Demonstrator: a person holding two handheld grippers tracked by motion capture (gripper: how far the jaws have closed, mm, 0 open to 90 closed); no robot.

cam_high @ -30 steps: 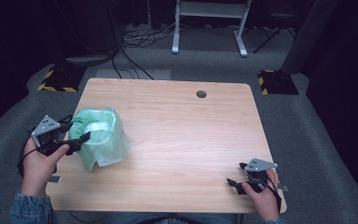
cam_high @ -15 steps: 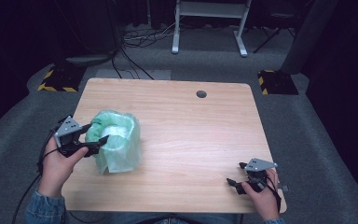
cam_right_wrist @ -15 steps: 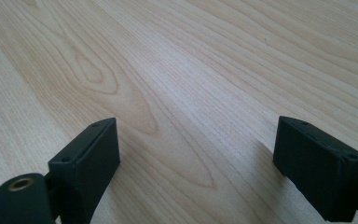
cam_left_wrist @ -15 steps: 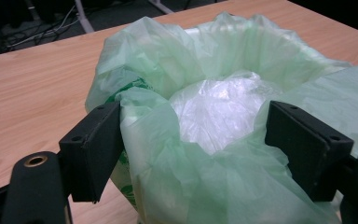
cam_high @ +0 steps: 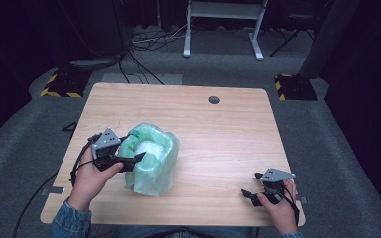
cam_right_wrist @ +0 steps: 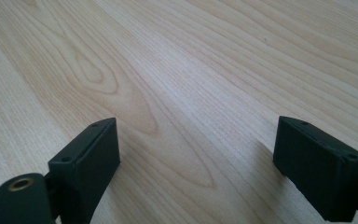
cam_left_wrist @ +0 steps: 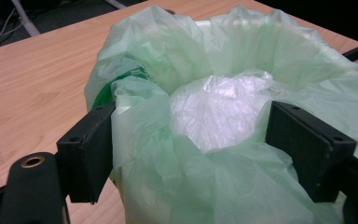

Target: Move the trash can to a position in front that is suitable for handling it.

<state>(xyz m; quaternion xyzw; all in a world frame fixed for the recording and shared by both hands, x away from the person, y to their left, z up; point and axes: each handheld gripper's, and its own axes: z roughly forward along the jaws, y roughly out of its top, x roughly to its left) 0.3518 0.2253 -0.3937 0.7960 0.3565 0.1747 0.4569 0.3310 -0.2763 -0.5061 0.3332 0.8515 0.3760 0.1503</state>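
L gripper [cam_high: 129, 159] fingers wide round green bag [cam_high: 151, 154] | R gripper [cam_high: 258, 191] fingers wide, empty

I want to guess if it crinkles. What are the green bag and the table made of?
The bag looks like thin plastic film: crumpled, see-through, faintly shiny, with something whitish inside. The table looks like pale wood, or a wood-look coating, with grain lines and a matte finish.

Wooden table [cam_high: 228, 134] with grommet hole [cam_high: 214, 99], grey carpet [cam_high: 347, 148], white stand [cam_high: 224, 20], floor cables [cam_high: 144, 42]
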